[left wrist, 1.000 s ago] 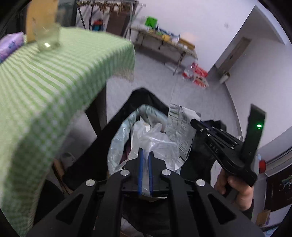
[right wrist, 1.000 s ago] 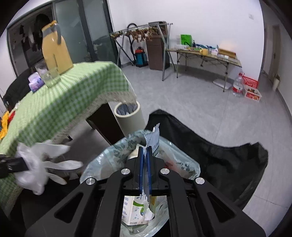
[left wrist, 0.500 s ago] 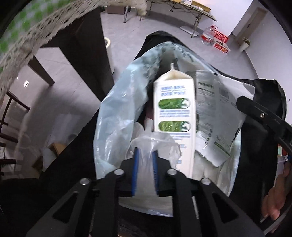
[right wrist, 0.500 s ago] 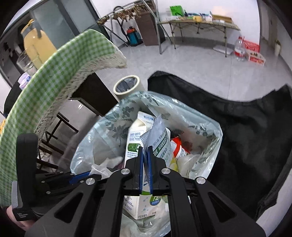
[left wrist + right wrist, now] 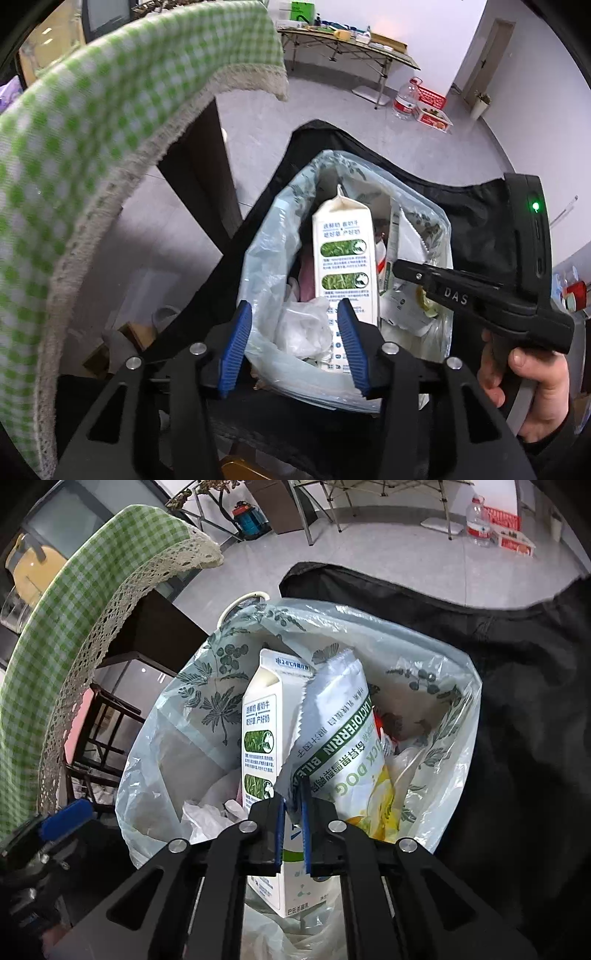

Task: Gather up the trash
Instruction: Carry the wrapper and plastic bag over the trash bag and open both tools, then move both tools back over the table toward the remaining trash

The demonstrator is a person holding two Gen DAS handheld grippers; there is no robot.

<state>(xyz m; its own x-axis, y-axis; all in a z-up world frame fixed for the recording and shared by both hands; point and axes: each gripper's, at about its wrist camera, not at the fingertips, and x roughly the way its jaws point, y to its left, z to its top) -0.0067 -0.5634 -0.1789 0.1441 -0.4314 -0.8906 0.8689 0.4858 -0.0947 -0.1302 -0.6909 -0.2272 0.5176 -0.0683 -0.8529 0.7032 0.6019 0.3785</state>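
A clear leaf-printed trash bag (image 5: 266, 258) (image 5: 177, 716) lines a bin and holds a white milk carton (image 5: 343, 254) (image 5: 260, 738), a snack wrapper (image 5: 340, 746) and a crumpled white plastic glove (image 5: 301, 328). My left gripper (image 5: 293, 343) is open and empty just above the glove at the bag's near rim. My right gripper (image 5: 291, 819) is shut on the lower corner of the snack wrapper, inside the bag mouth. The right gripper also shows in the left wrist view (image 5: 402, 269).
A table with a green checked cloth (image 5: 92, 129) (image 5: 74, 602) overhangs on the left. A black bag (image 5: 517, 701) surrounds the bin. A white round bin (image 5: 240, 602) stands behind. A folding table (image 5: 351, 40) and a water bottle (image 5: 404, 99) stand far back.
My left gripper has opened and let go of the white glove, which now lies in the bag. My right gripper has lowered the wrapper deeper into the bag.
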